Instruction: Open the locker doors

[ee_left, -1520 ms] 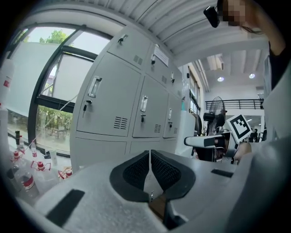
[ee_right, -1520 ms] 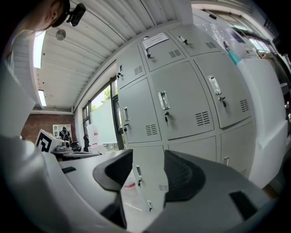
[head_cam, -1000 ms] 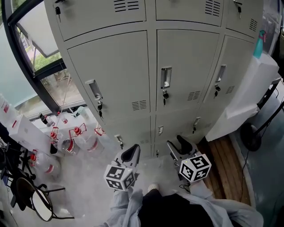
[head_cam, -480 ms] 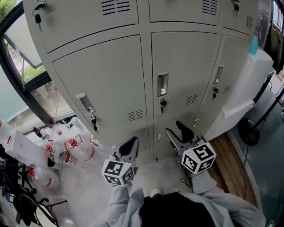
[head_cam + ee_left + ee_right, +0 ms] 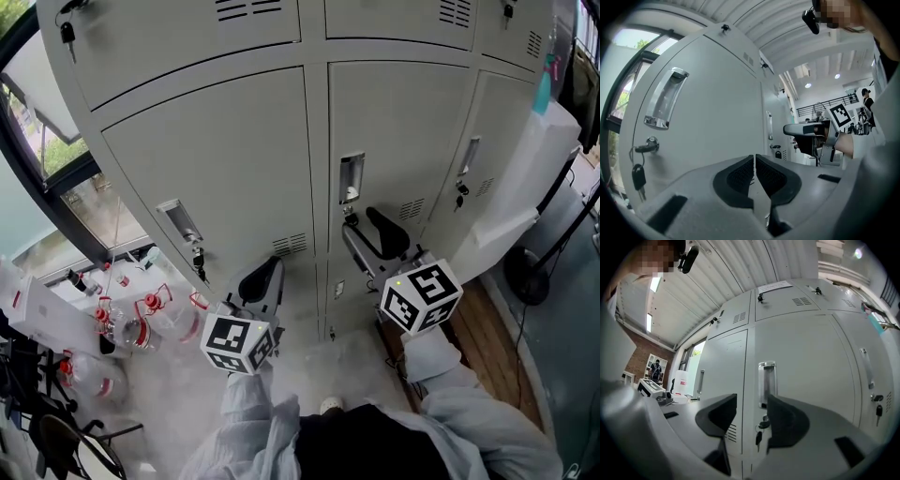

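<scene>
Grey lockers fill the head view, all doors closed. The middle door's recessed chrome handle has a key hanging in the lock below it. My right gripper is open and empty, held just short of that handle, which shows through the gap between its jaws. The left door's handle also has a key under it. My left gripper is shut on nothing, lower and to the right of that handle. The right door's handle is untouched.
Several water jugs with red caps stand on the floor at the left beneath a window. A white cabinet with a teal bottle leans against the lockers at the right. A chair sits at lower left.
Both grippers have risen and moved closer to the lockers. The right one has come up from the lower doors to the middle door's handle; the left stays below and right of its handle.
</scene>
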The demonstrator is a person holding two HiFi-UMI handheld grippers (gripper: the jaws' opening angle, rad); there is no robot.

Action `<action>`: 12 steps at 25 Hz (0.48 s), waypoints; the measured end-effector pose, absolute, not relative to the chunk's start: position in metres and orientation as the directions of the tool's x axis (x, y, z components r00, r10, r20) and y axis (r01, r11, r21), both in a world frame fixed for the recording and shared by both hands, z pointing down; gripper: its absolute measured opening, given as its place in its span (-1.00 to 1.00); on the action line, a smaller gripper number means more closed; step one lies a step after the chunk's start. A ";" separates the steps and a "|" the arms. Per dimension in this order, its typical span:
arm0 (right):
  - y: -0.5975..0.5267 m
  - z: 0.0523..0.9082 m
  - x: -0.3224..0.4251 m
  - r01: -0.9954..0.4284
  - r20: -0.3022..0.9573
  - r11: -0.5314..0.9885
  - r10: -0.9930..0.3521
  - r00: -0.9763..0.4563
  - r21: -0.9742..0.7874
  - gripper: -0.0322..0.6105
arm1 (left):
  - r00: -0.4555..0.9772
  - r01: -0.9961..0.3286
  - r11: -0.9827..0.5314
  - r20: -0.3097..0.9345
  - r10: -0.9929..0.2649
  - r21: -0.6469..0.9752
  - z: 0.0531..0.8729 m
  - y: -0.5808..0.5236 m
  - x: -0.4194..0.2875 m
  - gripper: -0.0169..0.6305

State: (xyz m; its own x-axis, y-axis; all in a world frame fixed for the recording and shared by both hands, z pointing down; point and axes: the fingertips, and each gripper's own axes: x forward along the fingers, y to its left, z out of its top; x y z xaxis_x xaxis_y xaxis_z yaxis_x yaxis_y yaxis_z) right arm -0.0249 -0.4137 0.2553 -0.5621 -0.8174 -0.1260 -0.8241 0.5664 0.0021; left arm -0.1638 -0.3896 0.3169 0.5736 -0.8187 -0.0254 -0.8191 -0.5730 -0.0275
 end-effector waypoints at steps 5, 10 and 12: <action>-0.437 0.240 -0.031 -0.830 -0.131 0.557 -0.821 -0.555 0.031 -0.27 | 0.566 -0.825 -0.563 -0.059 -0.823 -0.053 0.297 -0.402 -0.168 -0.89; -0.454 0.235 -0.040 -0.824 -0.124 0.565 -0.816 -0.565 0.039 -0.27 | 0.568 -0.823 -0.565 -0.076 -0.819 -0.063 0.287 -0.410 -0.168 -0.89; -0.459 0.234 -0.044 -0.821 -0.117 0.569 -0.814 -0.569 0.040 -0.27 | 0.570 -0.821 -0.566 -0.075 -0.818 -0.070 0.286 -0.411 -0.167 -0.89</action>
State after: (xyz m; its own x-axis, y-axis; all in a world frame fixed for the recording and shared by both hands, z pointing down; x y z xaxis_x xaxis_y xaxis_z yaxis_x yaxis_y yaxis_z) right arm -0.0439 -0.4587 0.2344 -0.5693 -0.8138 -0.1166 -0.8214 0.5689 0.0401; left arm -0.1674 -0.4105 0.2863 0.5705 -0.8179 -0.0751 -0.8212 -0.5664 -0.0698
